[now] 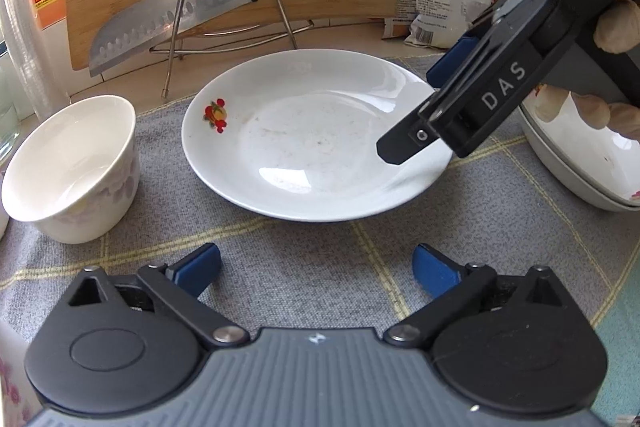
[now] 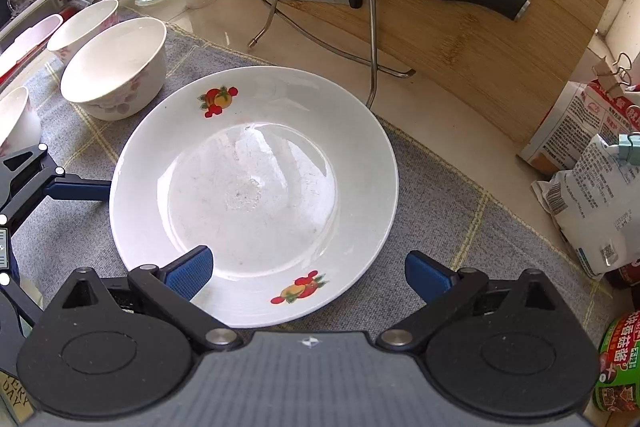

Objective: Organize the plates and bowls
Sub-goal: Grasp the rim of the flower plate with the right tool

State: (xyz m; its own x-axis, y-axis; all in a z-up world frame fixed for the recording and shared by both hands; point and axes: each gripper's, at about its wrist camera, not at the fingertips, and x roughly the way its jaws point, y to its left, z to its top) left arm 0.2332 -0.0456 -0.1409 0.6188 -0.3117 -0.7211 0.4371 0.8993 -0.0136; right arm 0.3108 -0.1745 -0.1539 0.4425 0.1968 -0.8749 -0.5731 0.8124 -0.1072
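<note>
Plate [image 2: 256, 187] is the piece your next move turns on: white, fruit-printed, lying flat on the grey checked cloth [image 2: 440, 211] in front of the wire rack [image 2: 368, 7] and the leaning cutting board [image 2: 480, 39].

Start at the left. A flowered bowl [image 1: 72, 167] stands on the cloth just beside the plate's left edge, apart from it, with more bowls behind it toward the sink in the right wrist view. Your left gripper [image 1: 316, 267] hangs over bare cloth, jaws spread wide with nothing between them; the plate's near rim lies straight ahead of it, close but not reached.

Moving right, your right gripper [image 2: 308, 271] also stands wide and empty, but it is already over the plate: its left pad overlaps the near rim while the right pad sits outside the rim over the cloth. So the rim runs between its jaws, and I judge the right hand the nearer one for a pinch.

Being round, the plate has no long axis to line up with; only the rim's edge matters. Farther right, another white dish [image 1: 580, 163] sits partly hidden behind your right hand.
</note>
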